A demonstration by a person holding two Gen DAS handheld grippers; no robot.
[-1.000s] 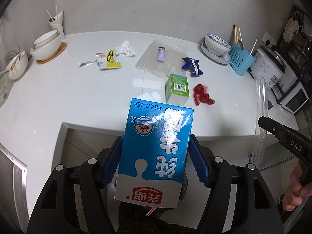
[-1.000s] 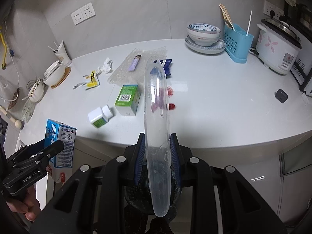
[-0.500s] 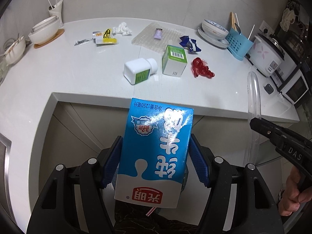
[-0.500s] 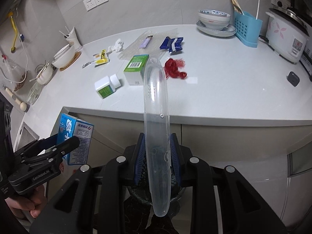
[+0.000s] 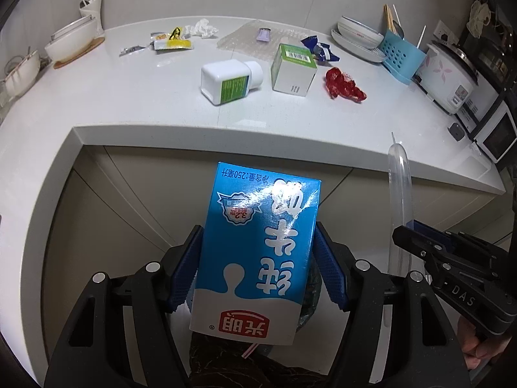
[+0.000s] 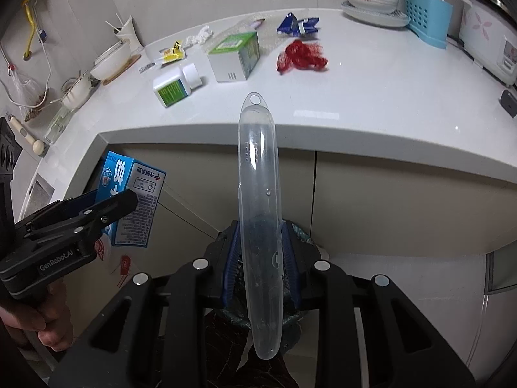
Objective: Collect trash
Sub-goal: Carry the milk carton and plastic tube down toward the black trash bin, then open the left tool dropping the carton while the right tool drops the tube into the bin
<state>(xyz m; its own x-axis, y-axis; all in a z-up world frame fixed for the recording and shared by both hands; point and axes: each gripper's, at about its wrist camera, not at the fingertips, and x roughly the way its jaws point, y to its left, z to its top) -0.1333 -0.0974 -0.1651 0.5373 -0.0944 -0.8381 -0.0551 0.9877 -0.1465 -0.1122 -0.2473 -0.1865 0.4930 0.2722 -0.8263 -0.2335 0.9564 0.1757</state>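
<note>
The left claw (image 5: 258, 258) grips a blue-and-white milk carton (image 5: 258, 242); the right claw (image 6: 260, 252) clamps a clear plastic elongated case (image 6: 260, 210). Both hang below the white table (image 5: 129, 97) edge, where remaining trash lies.

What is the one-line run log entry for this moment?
left gripper: shut on milk carton | right gripper: shut on clear plastic case | both off counter
</note>
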